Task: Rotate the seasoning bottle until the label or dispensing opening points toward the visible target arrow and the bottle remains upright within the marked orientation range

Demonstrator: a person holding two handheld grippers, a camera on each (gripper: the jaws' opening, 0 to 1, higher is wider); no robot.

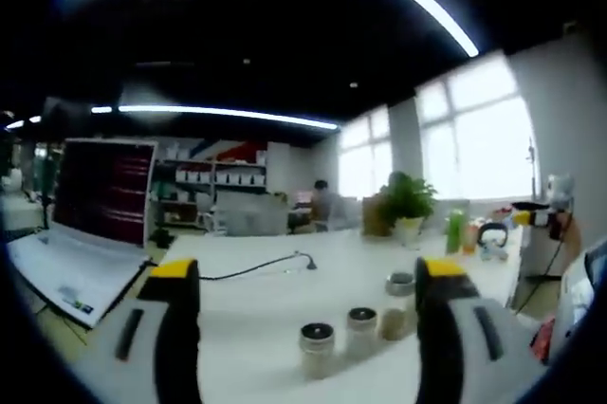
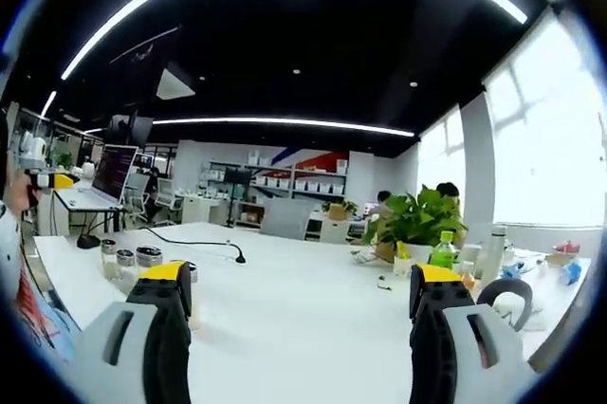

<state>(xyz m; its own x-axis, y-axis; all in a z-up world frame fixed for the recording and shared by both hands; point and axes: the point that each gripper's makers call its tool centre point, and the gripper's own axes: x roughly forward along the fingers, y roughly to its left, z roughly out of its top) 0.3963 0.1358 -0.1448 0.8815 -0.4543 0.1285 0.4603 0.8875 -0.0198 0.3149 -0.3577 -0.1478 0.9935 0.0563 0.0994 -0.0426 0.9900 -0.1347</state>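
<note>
Both tongs released: left tongs [image 1: 308,281] above three upright seasoning bottles [image 1: 316,348] near worktop [image 1: 256,300] edge; right tongs [image 2: 299,292] over bare worktop.

**Bright windows, dark ceiling**

Daylight blows out the windows [image 1: 479,129] at three o'clock. Ceiling light strips [image 2: 285,122] bend into arcs toward twelve. The left gripper view is soft and blurred; the white bench [image 2: 294,309] shows faint shadows.
</note>
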